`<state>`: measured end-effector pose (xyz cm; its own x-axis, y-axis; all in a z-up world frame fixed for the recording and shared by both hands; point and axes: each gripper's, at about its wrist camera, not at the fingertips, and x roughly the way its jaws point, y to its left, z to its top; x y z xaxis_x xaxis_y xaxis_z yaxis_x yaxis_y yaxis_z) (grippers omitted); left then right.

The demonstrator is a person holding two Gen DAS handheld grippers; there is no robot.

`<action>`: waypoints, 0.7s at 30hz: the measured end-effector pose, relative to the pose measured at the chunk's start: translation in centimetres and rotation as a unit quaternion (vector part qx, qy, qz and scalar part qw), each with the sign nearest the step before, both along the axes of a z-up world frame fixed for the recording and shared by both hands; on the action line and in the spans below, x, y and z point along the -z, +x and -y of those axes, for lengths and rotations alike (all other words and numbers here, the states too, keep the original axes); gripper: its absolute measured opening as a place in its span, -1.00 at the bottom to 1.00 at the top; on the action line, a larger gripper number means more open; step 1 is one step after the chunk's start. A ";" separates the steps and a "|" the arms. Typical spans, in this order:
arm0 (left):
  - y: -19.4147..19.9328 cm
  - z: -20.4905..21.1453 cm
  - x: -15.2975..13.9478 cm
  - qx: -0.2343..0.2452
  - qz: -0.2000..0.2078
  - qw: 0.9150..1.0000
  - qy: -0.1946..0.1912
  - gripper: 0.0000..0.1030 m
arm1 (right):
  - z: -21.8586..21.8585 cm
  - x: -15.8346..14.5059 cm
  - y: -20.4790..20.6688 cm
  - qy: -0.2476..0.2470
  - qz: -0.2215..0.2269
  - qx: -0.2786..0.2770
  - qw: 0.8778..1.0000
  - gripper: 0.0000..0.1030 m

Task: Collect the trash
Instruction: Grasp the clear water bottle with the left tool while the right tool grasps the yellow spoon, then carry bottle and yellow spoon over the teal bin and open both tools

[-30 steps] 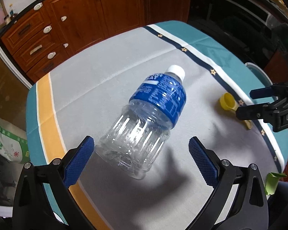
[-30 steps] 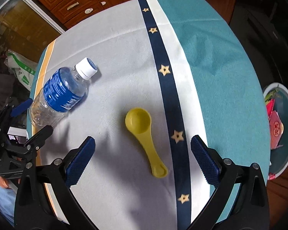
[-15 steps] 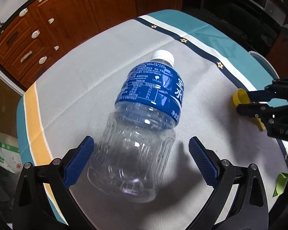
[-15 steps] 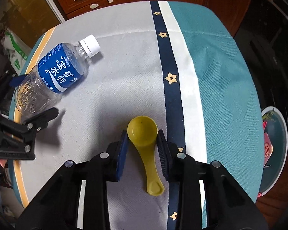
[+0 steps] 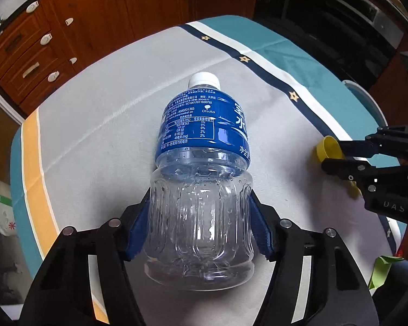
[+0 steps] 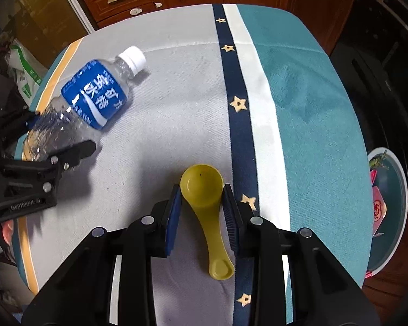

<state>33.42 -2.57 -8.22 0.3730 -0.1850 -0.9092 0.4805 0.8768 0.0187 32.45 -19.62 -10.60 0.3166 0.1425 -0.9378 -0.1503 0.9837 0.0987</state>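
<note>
A clear plastic bottle (image 5: 204, 135) with a blue label and white cap lies on its side on the striped tablecloth (image 5: 108, 135). My left gripper (image 5: 200, 198) is closing around its ribbed lower body, and both blue pads touch its sides. The right wrist view shows the same bottle (image 6: 95, 95) at far left inside the left gripper (image 6: 64, 130). A yellow plastic scoop (image 6: 217, 244) lies near the navy star stripe. My right gripper (image 6: 201, 193) is shut on its round bowl, the handle pointing back toward the camera. From the left wrist view the scoop (image 5: 327, 146) shows between the right gripper (image 5: 334, 155) fingers.
A teal bin (image 6: 404, 195) holding red and green wrappers stands on the floor past the table's right edge. Wooden cabinets (image 5: 40, 43) with drawers stand beyond the far edge. A plastic bag (image 6: 24, 76) sits on the floor at left. A green scrap (image 5: 380, 269) shows at lower right.
The left gripper came down over the bottle and its jaws closed from wide open onto the bottle's sides. The right gripper closed on the scoop's bowl half a second ago and has held still since.
</note>
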 end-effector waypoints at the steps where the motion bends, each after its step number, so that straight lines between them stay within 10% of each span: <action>1: -0.4 0.3 -0.2 -0.003 0.001 1.000 0.002 0.26 | 0.2 -0.1 -0.1 0.002 0.001 0.002 1.000 -0.43; 21: -6.7 4.1 -4.2 -0.002 0.016 1.000 -0.021 0.26 | 4.8 -4.5 -5.1 0.044 0.036 0.026 0.998 -0.43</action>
<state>26.73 -6.65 -4.07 0.4028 -0.2214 -0.8881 0.4776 0.8786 -0.0024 27.38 -24.42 -6.07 0.3926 0.2059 -0.8964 -0.1099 0.9781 0.1765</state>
